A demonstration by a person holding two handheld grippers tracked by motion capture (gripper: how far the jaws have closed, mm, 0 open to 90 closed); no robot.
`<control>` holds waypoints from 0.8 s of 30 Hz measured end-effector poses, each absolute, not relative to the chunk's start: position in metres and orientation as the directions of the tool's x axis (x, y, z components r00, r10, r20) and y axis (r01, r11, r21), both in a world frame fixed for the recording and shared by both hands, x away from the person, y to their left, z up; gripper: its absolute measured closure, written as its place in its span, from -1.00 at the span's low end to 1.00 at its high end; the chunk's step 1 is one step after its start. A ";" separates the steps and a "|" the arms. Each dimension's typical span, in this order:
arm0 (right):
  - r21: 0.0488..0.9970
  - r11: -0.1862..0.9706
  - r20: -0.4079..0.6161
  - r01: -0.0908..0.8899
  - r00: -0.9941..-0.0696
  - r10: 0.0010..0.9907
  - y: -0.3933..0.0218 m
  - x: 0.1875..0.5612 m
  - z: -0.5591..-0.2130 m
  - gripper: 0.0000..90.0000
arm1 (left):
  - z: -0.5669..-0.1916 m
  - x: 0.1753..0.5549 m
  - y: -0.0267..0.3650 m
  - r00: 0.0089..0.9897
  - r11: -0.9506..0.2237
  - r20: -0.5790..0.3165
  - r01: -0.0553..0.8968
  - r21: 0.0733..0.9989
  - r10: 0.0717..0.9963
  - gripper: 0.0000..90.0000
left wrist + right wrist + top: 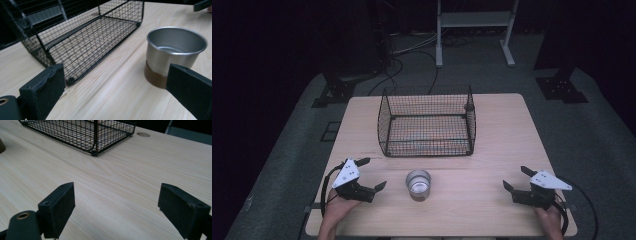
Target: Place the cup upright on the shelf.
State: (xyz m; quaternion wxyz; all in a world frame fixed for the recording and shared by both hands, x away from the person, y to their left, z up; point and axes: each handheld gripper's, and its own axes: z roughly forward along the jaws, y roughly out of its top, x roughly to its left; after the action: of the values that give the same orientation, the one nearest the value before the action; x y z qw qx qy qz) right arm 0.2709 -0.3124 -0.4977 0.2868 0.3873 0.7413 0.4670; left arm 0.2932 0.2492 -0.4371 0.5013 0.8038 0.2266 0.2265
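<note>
Left gripper [371, 174], jaws wide and empty above the counter [492, 210]; metal cup [418, 184] at centre, before the wire basket [427, 122]; right gripper [518, 178], jaws likewise wide, holding nothing.

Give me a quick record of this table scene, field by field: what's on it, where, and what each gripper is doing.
surface: wooden table
basket: black wire basket, far centre, looks empty
cup: metal cup, upright, near centre, in front of basket
left gripper: open, left of cup, holding nothing
right gripper: open, right of cup, holding nothing
</note>
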 end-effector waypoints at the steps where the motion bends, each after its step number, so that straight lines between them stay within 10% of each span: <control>1: 0.915 0.263 -0.063 0.307 -0.535 0.842 -0.312 0.271 -0.498 -0.70 | -0.435 0.293 0.248 0.798 -0.400 0.139 0.135 0.906 0.586 -0.96; 24: 0.915 0.265 -0.064 0.305 -0.538 0.841 -0.312 0.271 -0.498 -0.70 | -0.432 0.306 0.196 0.924 -0.485 0.080 0.121 0.866 0.374 -0.96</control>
State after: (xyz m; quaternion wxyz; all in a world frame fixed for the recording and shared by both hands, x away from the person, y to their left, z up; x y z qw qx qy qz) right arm 0.2709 -0.3124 -0.4977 0.2865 0.3861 0.7419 0.4673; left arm 0.3061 0.1956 -0.4316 0.4863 0.8518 0.1451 0.1298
